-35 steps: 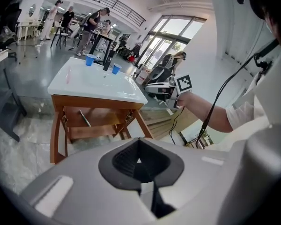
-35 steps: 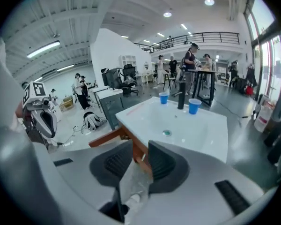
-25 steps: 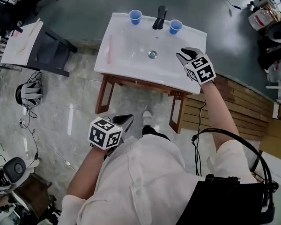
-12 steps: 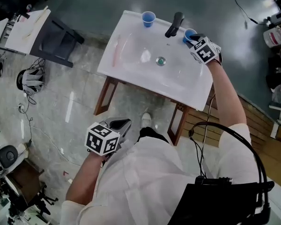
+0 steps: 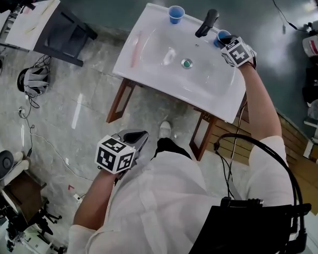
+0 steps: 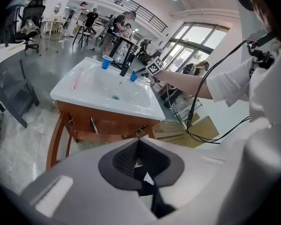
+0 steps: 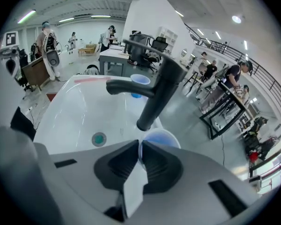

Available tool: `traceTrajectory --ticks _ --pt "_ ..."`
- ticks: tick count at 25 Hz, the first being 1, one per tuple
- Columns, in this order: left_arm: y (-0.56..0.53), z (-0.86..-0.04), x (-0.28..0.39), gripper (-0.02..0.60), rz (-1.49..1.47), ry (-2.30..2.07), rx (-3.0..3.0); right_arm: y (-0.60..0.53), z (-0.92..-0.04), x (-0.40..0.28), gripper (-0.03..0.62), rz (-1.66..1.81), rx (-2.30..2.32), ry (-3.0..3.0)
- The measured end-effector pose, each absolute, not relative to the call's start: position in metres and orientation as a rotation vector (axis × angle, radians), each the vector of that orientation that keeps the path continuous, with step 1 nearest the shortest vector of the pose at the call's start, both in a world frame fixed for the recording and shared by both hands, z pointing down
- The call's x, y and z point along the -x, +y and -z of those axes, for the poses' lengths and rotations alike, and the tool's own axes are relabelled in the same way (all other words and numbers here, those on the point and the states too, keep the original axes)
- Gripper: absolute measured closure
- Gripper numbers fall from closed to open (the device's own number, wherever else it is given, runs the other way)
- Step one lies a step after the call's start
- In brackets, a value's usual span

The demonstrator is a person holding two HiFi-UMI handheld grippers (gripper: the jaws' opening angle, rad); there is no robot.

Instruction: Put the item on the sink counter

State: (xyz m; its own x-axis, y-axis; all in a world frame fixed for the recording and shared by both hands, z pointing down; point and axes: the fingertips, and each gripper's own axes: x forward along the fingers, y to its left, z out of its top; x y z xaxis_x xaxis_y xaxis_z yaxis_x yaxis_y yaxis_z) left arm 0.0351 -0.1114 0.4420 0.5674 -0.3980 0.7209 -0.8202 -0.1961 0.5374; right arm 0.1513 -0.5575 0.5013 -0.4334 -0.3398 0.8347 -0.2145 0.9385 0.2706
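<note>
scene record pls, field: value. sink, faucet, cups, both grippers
sink: white, on wooden frame
faucet: black, back rim, between the cups
left cup: blue, upright, untouched
right cup: blue, upright beside faucet, rim between right gripper's pads
right gripper: jaws have just been closing, now pinching that rim
left gripper: jaws together, empty, held low, off the sink

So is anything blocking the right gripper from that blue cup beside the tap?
Nothing visible. The right gripper has just been closing and pinches the near rim of the blue cup. The tap stands just beyond it, not between.
</note>
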Motion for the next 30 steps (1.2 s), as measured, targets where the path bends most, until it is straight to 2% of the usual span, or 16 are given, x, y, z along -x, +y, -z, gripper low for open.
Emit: traceTrajectory --ticks 7,17,30 --pt "-0.098 -0.433 -0.029 0.575 -0.517 -0.984 -1.856 -0.506 -0.469 -0.150 0.572 0.208 -0.374 -2.069" --pt "-0.037 -0.421 -0.008 0.575 -0.531 -0.948 -1.969 -0.354 -0.430 -0.135 0.572 0.218 -0.371 -2.085" --pt "0.103 -0.424 0.042 0.575 -0.587 -0.911 -2.019 -0.124 -0.438 -0.066 0.572 0.178 -0.329 -2.126"
